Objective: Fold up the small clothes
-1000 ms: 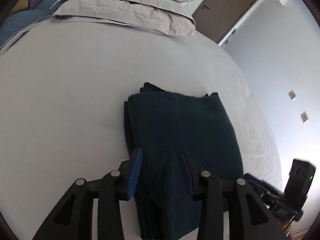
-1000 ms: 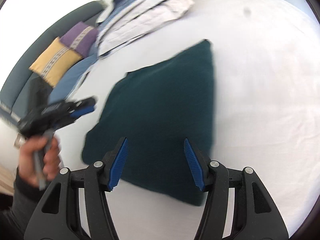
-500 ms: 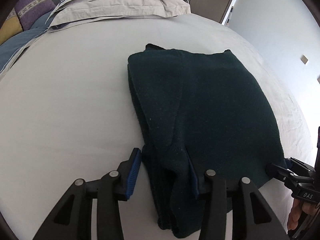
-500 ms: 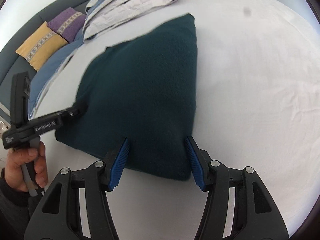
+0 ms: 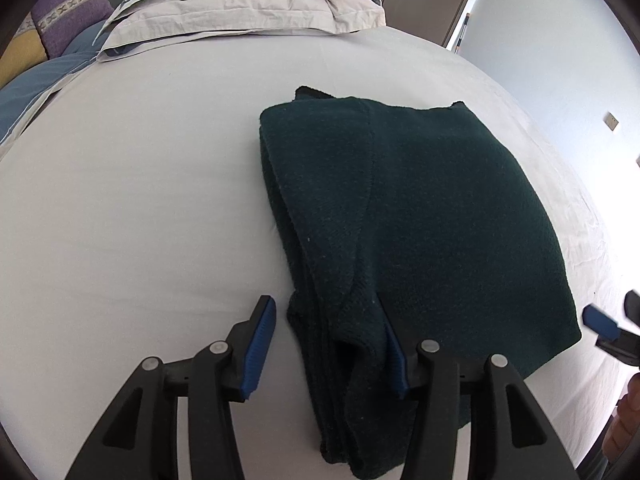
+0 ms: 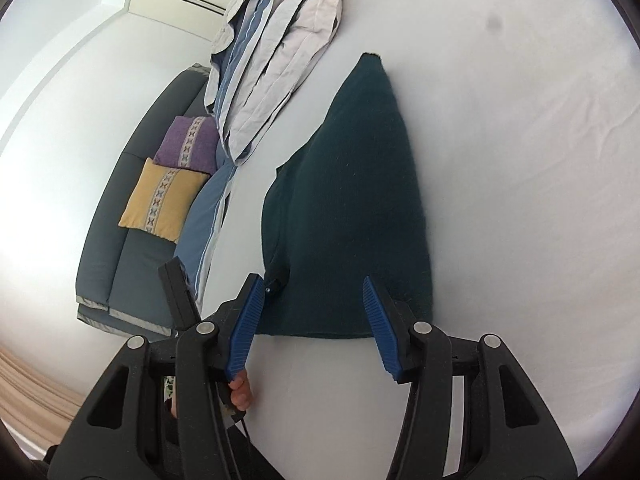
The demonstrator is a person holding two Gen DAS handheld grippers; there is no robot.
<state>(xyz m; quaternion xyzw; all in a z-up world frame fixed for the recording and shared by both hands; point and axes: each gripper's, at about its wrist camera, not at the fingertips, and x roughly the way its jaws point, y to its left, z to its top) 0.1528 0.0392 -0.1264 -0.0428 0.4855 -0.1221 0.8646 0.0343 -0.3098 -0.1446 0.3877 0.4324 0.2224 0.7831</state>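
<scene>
- Sweater (image 5: pixel 420 216), dark green and folded into a thick rectangle, lies flat on the white bed sheet (image 5: pixel 140 200), nearer the foot of the bed than the stacked pillows (image 5: pixel 240 12).
- What changed: a second ago both tools were further from the sweater; half a second ago each was pressed close in on a near corner. Now the sweater fills less of the left view and the right camera has swung round, so both tools seem to be easing off it.
- Left gripper (image 5: pixel 326 344): jaws wide apart, holding nothing. The sweater's near left corner, a bundle of stacked layers, sits between the two fingers; its right finger touches or overlaps the cloth, the left stands apart.
- Right gripper (image 6: pixel 310 326): jaws wide apart, holding nothing, poised over the sweater's near edge.
- The sweater's outline has held the same through the last second, with edges roughly squared and no sleeve trailing out.
- My reading: the fold looks complete or nearly so. Only tidying the bulging left corner may remain, and the cloth seems thick enough to hold its shape.
</scene>
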